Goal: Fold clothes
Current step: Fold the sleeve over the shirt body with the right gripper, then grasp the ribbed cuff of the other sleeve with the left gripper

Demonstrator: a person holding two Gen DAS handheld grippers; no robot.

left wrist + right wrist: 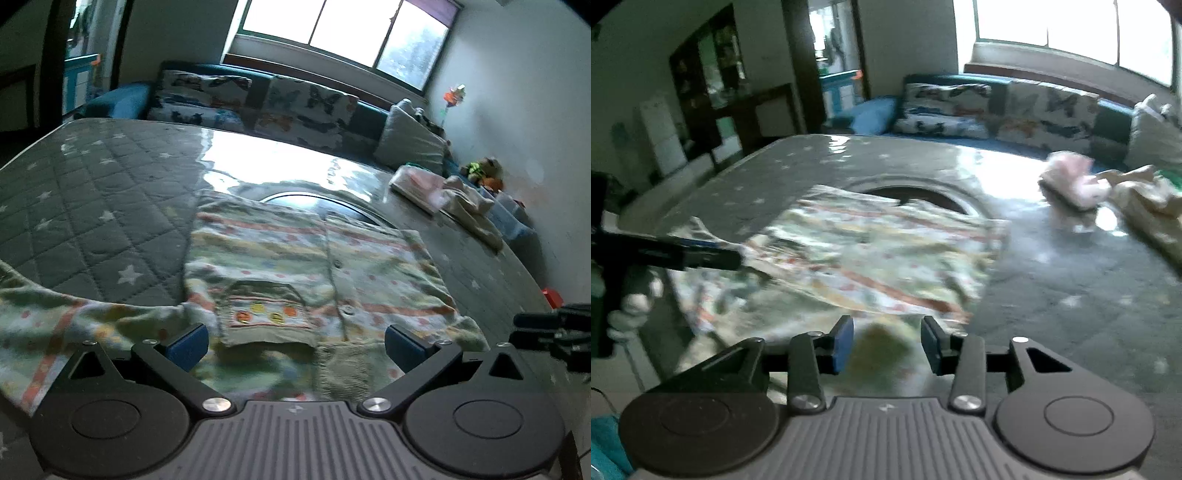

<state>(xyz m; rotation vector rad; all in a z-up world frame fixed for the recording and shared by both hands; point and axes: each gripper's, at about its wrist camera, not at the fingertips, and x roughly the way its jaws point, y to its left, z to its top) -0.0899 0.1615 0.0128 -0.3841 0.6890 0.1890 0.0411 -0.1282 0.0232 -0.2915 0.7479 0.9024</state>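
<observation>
A small pastel cardigan [295, 258] with orange stripes, dots, buttons and a front pocket [266, 314] lies flat on the grey quilted star cover [92, 206]. One sleeve [48, 325] stretches toward the near left. My left gripper [295, 347] hovers over the near hem, its blue pads [188, 345] wide apart with nothing pinched. In the right wrist view the cardigan [879, 251] is blurred. My right gripper [886, 345] stands partly open above its near right edge, and the pads [844, 343] do not press on the cloth. The left gripper [683, 254] shows at the left, over the sleeve.
A pink folded garment [417, 184] and a cream one [472, 210] lie at the table's far right. A dark round ring [317, 203] shows beyond the cardigan. Behind the table stand a sofa with butterfly cushions [258, 103] and a bright window [332, 26].
</observation>
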